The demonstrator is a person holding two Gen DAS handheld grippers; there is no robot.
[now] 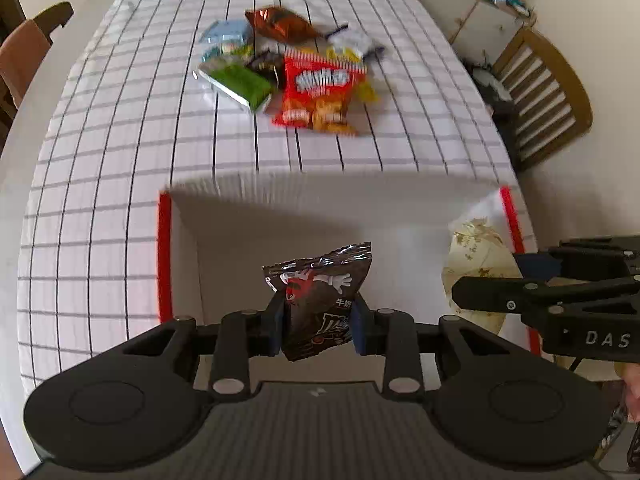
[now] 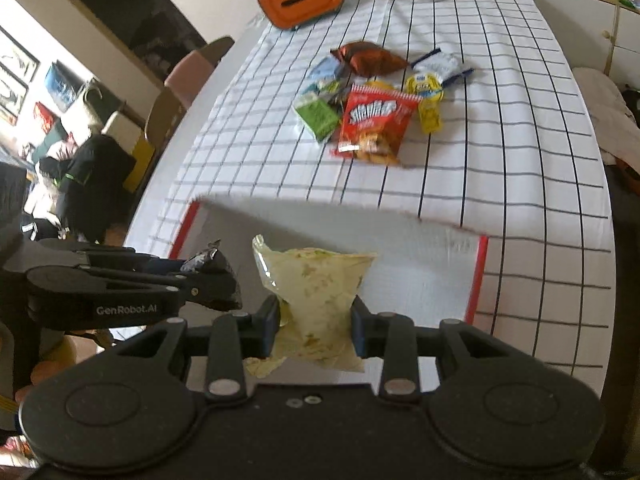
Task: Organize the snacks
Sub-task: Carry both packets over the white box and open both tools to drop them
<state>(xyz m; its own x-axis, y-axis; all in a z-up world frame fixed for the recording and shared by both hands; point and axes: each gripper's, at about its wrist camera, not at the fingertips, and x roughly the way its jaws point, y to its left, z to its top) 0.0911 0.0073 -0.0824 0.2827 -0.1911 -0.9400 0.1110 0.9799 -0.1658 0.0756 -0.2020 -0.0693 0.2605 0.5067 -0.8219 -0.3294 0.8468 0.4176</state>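
while my left gripper clamps a dark packet and my right gripper a pale bag over the box, the pile waits (mostly unsorted).

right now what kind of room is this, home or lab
Most likely a home dining room: a long table under a checked tablecloth, wooden dining chairs beside it, and a cluttered sideboard along the wall.
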